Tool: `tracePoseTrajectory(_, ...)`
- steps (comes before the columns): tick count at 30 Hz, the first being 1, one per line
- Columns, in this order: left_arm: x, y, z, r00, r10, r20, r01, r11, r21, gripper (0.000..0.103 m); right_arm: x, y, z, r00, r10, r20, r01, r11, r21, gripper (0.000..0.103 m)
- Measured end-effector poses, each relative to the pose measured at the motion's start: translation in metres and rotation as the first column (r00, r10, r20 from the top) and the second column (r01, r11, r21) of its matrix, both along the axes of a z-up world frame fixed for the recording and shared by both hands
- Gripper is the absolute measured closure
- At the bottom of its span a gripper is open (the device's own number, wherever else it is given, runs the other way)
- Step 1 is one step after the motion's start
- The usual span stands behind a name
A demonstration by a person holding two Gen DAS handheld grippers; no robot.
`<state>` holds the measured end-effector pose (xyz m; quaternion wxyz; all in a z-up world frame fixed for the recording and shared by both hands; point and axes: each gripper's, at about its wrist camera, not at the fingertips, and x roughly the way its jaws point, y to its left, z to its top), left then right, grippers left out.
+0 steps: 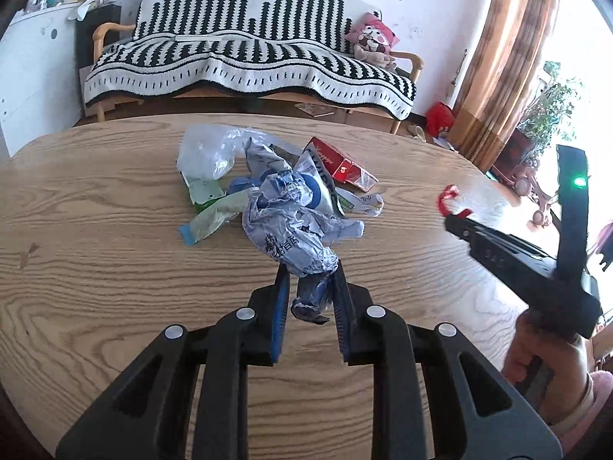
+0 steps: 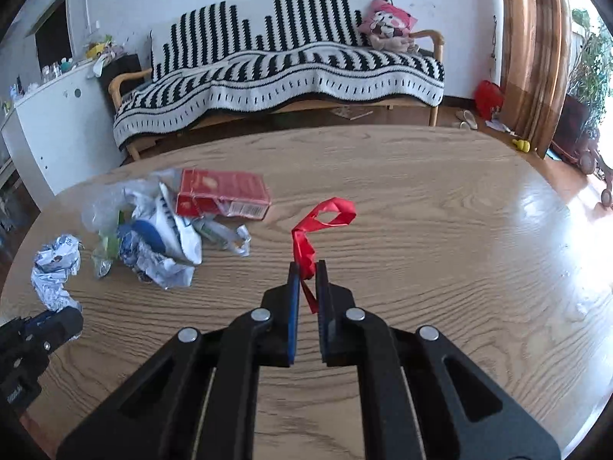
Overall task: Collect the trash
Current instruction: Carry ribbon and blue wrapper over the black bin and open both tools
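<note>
Print on crumpled wrapper (image 1: pixel 291 230) too creased to read; its tail hidden between left tongs (image 1: pixel 309 268), which pinch it just above wooden surface (image 1: pixel 115 268). Right tongs (image 2: pixel 305 268) clamped on red ribbon (image 2: pixel 322 222), loop standing free, lower end hidden between pads. Trash pile (image 2: pixel 161 230) at surface's far left: one red carton (image 2: pixel 222 193), one clear bag (image 1: pixel 208 149), other wrappers overlapping, count unclear. Striped sofa (image 2: pixel 287 65) behind, one plush toy (image 2: pixel 387 25) on it.
</note>
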<state>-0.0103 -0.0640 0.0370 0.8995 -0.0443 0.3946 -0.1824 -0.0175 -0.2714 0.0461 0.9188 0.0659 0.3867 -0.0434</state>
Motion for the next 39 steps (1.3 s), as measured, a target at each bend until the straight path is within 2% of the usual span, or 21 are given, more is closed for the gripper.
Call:
tracePoseTrajectory(3, -0.003, 0.003, -0.001, 1.000, -0.003, 0.002, 0.003, 1.000, 0.013, 0.082, 0.006, 0.004, -0.010, 0.999, 0.008, -0.045, -0.007, 1.000, 0.018, 0.094)
tracePoseTrajectory(7, 0.001, 0.011, -0.002, 1.000, 0.008, -0.024, -0.008, 1.000, -0.001, 0.082, 0.006, 0.003, -0.011, 0.999, -0.007, -0.044, 0.008, 0.999, 0.033, 0.095)
tracePoseTrajectory(9, 0.001, 0.014, 0.000, 1.000, 0.006, -0.023, -0.006, 1.000, -0.018, 0.082, -0.002, -0.002, -0.002, 0.999, -0.029, -0.013, 0.030, 0.997, 0.068, 0.094)
tracePoseTrajectory(12, -0.005, 0.017, 0.006, 0.999, -0.043, -0.017, 0.041, 0.995, -0.088, 0.082, -0.026, -0.018, 0.019, 0.995, -0.076, 0.057, 0.067, 0.987, 0.144, 0.095)
tracePoseTrajectory(13, -0.009, 0.016, 0.008, 0.997, -0.069, -0.021, 0.066, 0.991, -0.117, 0.082, -0.045, -0.028, 0.030, 0.990, -0.098, 0.097, 0.078, 0.979, 0.190, 0.095)
tracePoseTrajectory(15, -0.022, 0.010, 0.013, 0.989, -0.146, -0.020, 0.140, 0.974, -0.177, 0.082, -0.076, -0.041, 0.042, 0.983, -0.123, 0.140, 0.090, 0.971, 0.223, 0.094)
tracePoseTrajectory(17, -0.039, -0.005, 0.020, 0.979, -0.204, -0.002, 0.201, 0.965, -0.170, 0.082, -0.118, -0.057, 0.051, 0.975, -0.148, 0.163, 0.115, 0.974, 0.198, 0.095)
tracePoseTrajectory(21, -0.086, -0.057, 0.032, 0.952, -0.306, -0.006, 0.300, 0.939, -0.170, 0.082, -0.203, -0.092, 0.051, 0.967, -0.203, 0.153, 0.192, 0.978, 0.085, 0.095)
tracePoseTrajectory(22, -0.101, -0.073, 0.033, 0.940, -0.342, -0.014, 0.335, 0.926, -0.175, 0.082, -0.229, -0.106, 0.048, 0.962, -0.234, 0.140, 0.226, 0.972, 0.068, 0.095)
tracePoseTrajectory(24, -0.136, -0.119, 0.034, 0.898, -0.438, -0.039, 0.427, 0.889, -0.164, 0.082, -0.264, -0.132, 0.040, 0.951, -0.289, 0.111, 0.281, 0.956, 0.088, 0.094)
tracePoseTrajectory(27, -0.189, -0.185, 0.019, 0.808, -0.579, -0.109, 0.563, 0.813, -0.147, 0.082, -0.322, -0.178, 0.019, 0.924, -0.382, 0.037, 0.368, 0.909, 0.195, 0.094)
tracePoseTrajectory(30, -0.231, -0.244, -0.022, 0.711, -0.662, -0.238, 0.653, 0.747, -0.125, 0.082, -0.364, -0.208, -0.014, 0.896, -0.442, -0.048, 0.433, 0.843, 0.318, 0.094)
tracePoseTrajectory(32, -0.253, -0.272, -0.063, 0.648, -0.684, -0.334, 0.698, 0.709, -0.098, 0.082, -0.387, -0.225, -0.054, 0.874, -0.460, -0.157, 0.480, 0.768, 0.424, 0.094)
tracePoseTrajectory(34, -0.264, -0.280, -0.095, 0.627, -0.677, -0.387, 0.717, 0.695, -0.055, 0.082, -0.407, -0.239, -0.093, 0.843, -0.475, -0.253, 0.534, 0.678, 0.505, 0.094)
tracePoseTrajectory(35, -0.266, -0.283, -0.110, 0.613, -0.660, -0.435, 0.720, 0.693, -0.037, 0.082, -0.416, -0.243, -0.105, 0.831, -0.483, -0.276, 0.551, 0.648, 0.526, 0.094)
tracePoseTrajectory(36, -0.265, -0.285, -0.110, 0.600, -0.666, -0.443, 0.720, 0.691, -0.065, 0.082, -0.422, -0.248, -0.117, 0.820, -0.488, -0.300, 0.568, 0.629, 0.530, 0.094)
tracePoseTrajectory(38, -0.269, -0.288, -0.100, 0.613, -0.690, -0.386, 0.736, 0.675, -0.038, 0.083, -0.428, -0.247, -0.128, 0.815, -0.481, -0.324, 0.577, 0.618, 0.534, 0.094)
tracePoseTrajectory(39, -0.270, -0.289, -0.101, 0.605, -0.694, -0.390, 0.742, 0.670, -0.041, 0.083, -0.432, -0.247, -0.132, 0.814, -0.477, -0.332, 0.578, 0.611, 0.541, 0.094)
